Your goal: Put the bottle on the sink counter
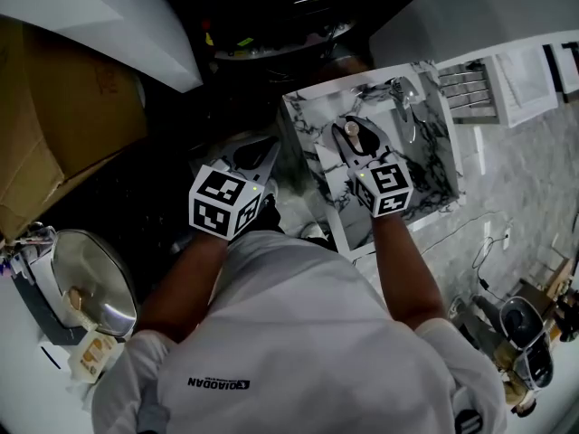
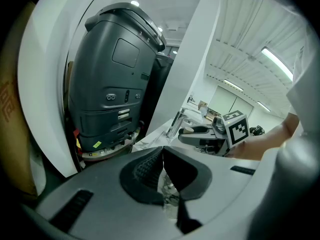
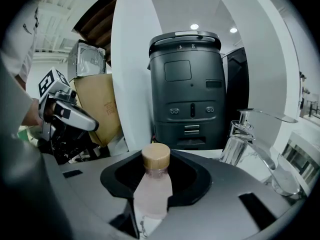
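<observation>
1. Right gripper point(image 1: 356, 145): jaws pinching a small bottle point(image 3: 152, 183) by its pale, frosted body. The tan cap stands clear above the pads, and the bottle reads upright in the right gripper view.
2. Bottle location, head view: at about 1 o'clock from frame centre, over the marble sink counter point(image 1: 308, 127). The faucet point(image 3: 246, 134) is near it at roughly 2 o'clock. Marble veining shows below the bottle between the jaws. I cannot tell whether its base touches the stone.
3. Left gripper point(image 2: 162, 168): jaws pressed together at the tips, with nothing between them. It sits at 9 o'clock of the right gripper, over the dark gap just off the counter's left edge. It takes no part in the hold.
4. Surroundings: a dark grey machine point(image 3: 189, 84) stands at 12 o'clock beyond the counter. A cardboard box point(image 1: 54, 116) lies well apart at 9 o'clock.
5. Step in hand (judgement): the placing stage. The bottle is brought over the counter but not released.
6. Next move calls for (judgement): settle the base flat on bare marble. Keep it upright and away from both the faucet and the counter's left edge. Then spread the right jaws enough to free the body and draw back toward 6 o'clock without clipping the cap.
7. Risk (judgement): a tall, narrow bottle may tip if released off-level.
</observation>
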Tool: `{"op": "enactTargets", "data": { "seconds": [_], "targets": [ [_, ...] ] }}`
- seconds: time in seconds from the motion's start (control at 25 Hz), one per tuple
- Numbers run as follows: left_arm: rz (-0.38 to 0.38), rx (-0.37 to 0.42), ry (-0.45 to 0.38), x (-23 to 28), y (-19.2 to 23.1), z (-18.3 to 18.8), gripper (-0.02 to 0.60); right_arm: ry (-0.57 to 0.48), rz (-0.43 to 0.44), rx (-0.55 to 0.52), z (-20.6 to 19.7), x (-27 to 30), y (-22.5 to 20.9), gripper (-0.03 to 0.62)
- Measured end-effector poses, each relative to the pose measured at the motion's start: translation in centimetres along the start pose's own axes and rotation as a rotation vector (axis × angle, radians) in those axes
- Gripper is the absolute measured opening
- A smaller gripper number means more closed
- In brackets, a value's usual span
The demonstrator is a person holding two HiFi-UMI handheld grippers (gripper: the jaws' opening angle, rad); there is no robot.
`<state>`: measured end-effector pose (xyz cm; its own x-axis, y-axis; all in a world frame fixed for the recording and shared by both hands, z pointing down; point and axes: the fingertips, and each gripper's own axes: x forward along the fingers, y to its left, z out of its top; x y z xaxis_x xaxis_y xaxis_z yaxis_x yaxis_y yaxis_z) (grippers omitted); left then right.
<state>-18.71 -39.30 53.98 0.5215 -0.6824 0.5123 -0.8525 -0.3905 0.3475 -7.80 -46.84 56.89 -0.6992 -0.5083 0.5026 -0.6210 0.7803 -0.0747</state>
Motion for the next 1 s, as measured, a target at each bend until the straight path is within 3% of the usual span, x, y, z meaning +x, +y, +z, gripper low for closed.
{"op": "enactTargets", "data": {
  "seconds": [1.0],
  "targets": [
    [-0.006, -0.025, 0.042, 0.6, 2.7, -0.9, 0.015, -0.022, -0.008, 0.006, 0.5, 6.6, -0.2, 0.158]
  ]
}}
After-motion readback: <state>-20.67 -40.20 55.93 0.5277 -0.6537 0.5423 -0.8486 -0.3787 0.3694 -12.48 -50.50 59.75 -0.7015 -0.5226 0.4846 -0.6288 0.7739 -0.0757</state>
